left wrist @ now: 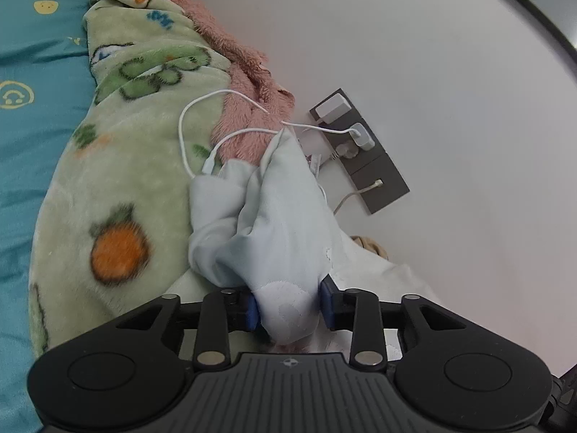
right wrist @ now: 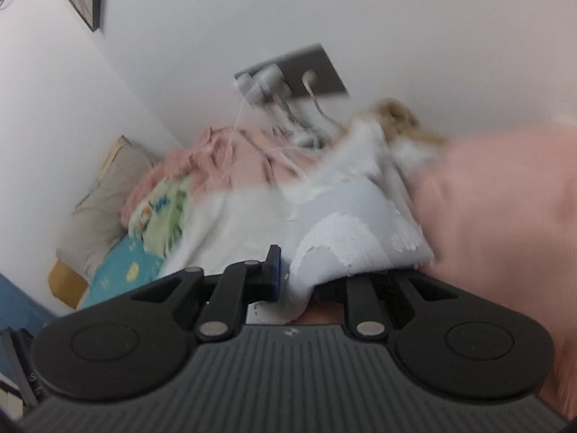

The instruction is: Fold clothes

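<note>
A pale blue garment (left wrist: 267, 216) with white terry patches hangs bunched in front of me. My left gripper (left wrist: 288, 306) is shut on its lower end, the blue pads pressing the cloth from both sides. In the blurred right wrist view my right gripper (right wrist: 303, 281) is shut on another part of the same garment (right wrist: 353, 231); its right finger is hidden under the cloth. A pink sleeve (right wrist: 505, 216) covers the right side of that view.
A green fleece blanket with fruit prints (left wrist: 137, 166) lies on a teal bedsheet (left wrist: 36, 72). A pink fluffy blanket (left wrist: 249, 83) lies along the white wall. A grey socket panel (left wrist: 360, 151) holds chargers, with white cables (left wrist: 187, 115) trailing over the blankets. A grey pillow (right wrist: 108, 202) lies at the left.
</note>
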Tool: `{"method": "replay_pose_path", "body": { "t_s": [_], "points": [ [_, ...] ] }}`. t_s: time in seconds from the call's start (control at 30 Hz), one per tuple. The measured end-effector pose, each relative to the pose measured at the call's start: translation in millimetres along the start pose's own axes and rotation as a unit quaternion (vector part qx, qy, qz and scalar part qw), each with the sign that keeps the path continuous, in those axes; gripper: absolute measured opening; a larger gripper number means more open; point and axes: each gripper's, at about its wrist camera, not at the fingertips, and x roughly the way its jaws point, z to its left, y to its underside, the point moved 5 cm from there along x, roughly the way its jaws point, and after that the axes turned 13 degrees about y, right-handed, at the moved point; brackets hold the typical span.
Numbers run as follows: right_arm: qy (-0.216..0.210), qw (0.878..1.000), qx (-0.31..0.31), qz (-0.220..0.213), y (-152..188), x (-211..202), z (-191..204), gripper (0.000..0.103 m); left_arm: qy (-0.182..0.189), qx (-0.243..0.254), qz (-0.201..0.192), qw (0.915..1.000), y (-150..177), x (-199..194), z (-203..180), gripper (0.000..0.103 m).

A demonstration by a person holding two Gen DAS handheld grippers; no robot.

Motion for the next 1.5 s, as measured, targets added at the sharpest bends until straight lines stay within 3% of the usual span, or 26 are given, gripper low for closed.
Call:
{"method": "replay_pose_path", "body": {
  "t_s": [0.13,0.2,0.23,0.27,0.3,0.37,0.4,0.67,1.03,1.23,1.5],
  "points": [
    [0.008,1.000,-0.025,-0.012,5.9,-8.3,4.0,0.023,-0.021,0.038,0.002,0.9991,1.5,-12.9,-5.5,0.049],
    [0.018,0.999,-0.033,-0.010,2.5,-12.0,8.5,0.024,-0.041,0.064,0.004,0.9971,-1.5,-18.8,-14.2,0.060],
    [0.023,0.999,-0.037,-0.008,-0.8,-16.3,11.1,0.027,-0.056,0.078,0.003,0.9954,-7.3,-21.2,-18.3,0.076],
    [0.028,0.999,-0.043,-0.008,-4.4,-19.3,13.4,0.034,-0.070,0.091,0.002,0.9933,-13.0,-23.9,-22.5,0.090],
    [0.032,0.998,-0.049,-0.010,-6.9,-24.6,14.9,0.042,-0.079,0.103,-0.003,0.9916,-14.9,-32.7,-28.5,0.094],
    [0.033,0.997,-0.059,-0.023,-8.4,-41.8,16.1,0.084,-0.095,0.126,-0.013,0.9874,-18.6,-50.4,-40.7,0.101],
    [0.028,0.997,-0.061,-0.031,-8.1,-52.0,17.5,0.087,-0.103,0.137,-0.018,0.9850,-20.4,-59.3,-46.8,0.102],
    [0.006,0.987,-0.124,-0.099,4.6,-146.4,38.5,0.085,-0.128,0.231,-0.052,0.9630,-6.9,-146.5,-118.6,0.103],
    [-0.040,0.967,-0.177,-0.180,41.9,-274.7,46.3,0.085,-0.124,0.342,-0.092,0.9270,61.1,-241.0,-221.0,0.103],
    [-0.054,0.953,-0.204,-0.217,60.7,-312.8,46.0,0.085,-0.123,0.383,-0.107,0.9095,100.7,-272.8,-250.3,0.103],
    [-0.061,0.943,-0.223,-0.241,79.9,-321.9,43.3,0.085,-0.131,0.386,-0.145,0.9018,124.7,-310.4,-251.6,0.103]
  ]
}}
